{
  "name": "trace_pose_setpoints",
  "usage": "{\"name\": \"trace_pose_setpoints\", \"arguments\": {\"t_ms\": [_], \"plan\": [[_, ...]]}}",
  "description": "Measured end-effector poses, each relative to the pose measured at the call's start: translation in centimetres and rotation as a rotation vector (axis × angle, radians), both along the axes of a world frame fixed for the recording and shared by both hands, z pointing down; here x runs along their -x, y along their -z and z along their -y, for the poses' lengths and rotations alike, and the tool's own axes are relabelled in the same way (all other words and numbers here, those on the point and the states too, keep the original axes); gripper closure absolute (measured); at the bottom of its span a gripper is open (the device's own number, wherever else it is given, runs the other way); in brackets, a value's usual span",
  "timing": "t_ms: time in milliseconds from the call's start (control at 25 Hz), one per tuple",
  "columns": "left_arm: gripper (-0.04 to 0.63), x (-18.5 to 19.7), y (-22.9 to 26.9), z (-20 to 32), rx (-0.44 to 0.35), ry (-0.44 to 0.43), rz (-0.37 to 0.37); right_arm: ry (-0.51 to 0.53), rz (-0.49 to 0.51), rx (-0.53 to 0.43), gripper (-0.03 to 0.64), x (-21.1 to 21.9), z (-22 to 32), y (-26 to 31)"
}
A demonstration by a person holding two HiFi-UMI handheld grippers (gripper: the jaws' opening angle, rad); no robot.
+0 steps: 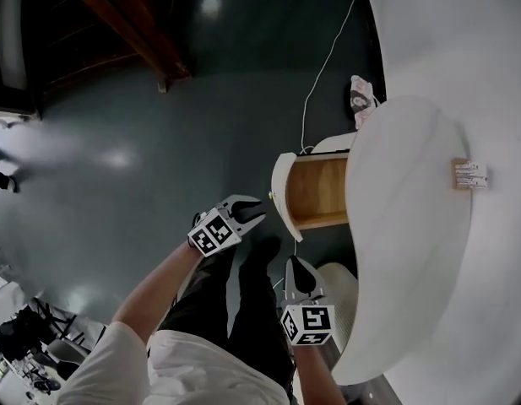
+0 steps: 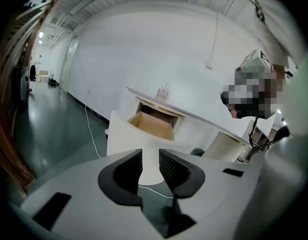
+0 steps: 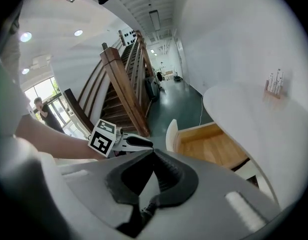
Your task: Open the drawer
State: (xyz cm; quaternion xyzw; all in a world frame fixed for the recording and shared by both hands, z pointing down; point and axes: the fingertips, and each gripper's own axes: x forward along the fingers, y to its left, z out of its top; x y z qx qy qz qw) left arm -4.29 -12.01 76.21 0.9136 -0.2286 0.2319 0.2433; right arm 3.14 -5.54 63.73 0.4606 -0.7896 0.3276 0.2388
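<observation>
Drawer point(image 1: 317, 194) stands pulled out, seemingly only bare wood inside; left tongs point(image 1: 254, 212) at its 9 o'clock spread, right tongs point(image 1: 299, 270) pressed together.

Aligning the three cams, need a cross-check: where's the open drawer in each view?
Head view: the drawer sits right of centre, pulled out to the left from under the white tabletop.
Left gripper view: the drawer is near centre, just above the jaws.
Right gripper view: the drawer is right of centre, in the lower half.
Shared landmark: the small holder standing on the tabletop.
</observation>
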Motion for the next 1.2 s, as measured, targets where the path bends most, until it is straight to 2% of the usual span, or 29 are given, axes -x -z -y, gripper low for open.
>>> {"name": "trace_pose_setpoints", "arguments": {"t_ms": [120,280,480,600,1080,1200], "plan": [[0.509,-0.4,4.1,-1.9,0.008,0.021,0.001,0.037,0.0,-0.02,0.606,-0.1,-1.2,3.5],[0.528,-0.6,8.7,-0.6,-0.03,0.039,-0.003,0.046,0.018,-0.076,0.606,-0.5,0.4,6.8],[0.538,-1.3,15.1,-0.6,0.021,0.095,-0.067,0.005,0.048,-0.111,0.606,-2.4,1.4,11.2],[0.543,-2.4,19.2,-1.0,0.024,0.118,-0.102,-0.021,0.067,-0.129,0.606,-3.9,1.5,13.8],[0.584,-4.0,33.2,-3.1,-0.065,0.155,-0.119,-0.026,0.053,-0.286,0.606,-9.0,1.1,25.2],[0.588,-4.0,36.1,-3.5,-0.075,0.194,-0.137,-0.044,0.058,-0.305,0.606,-10.4,0.5,27.2]]}}
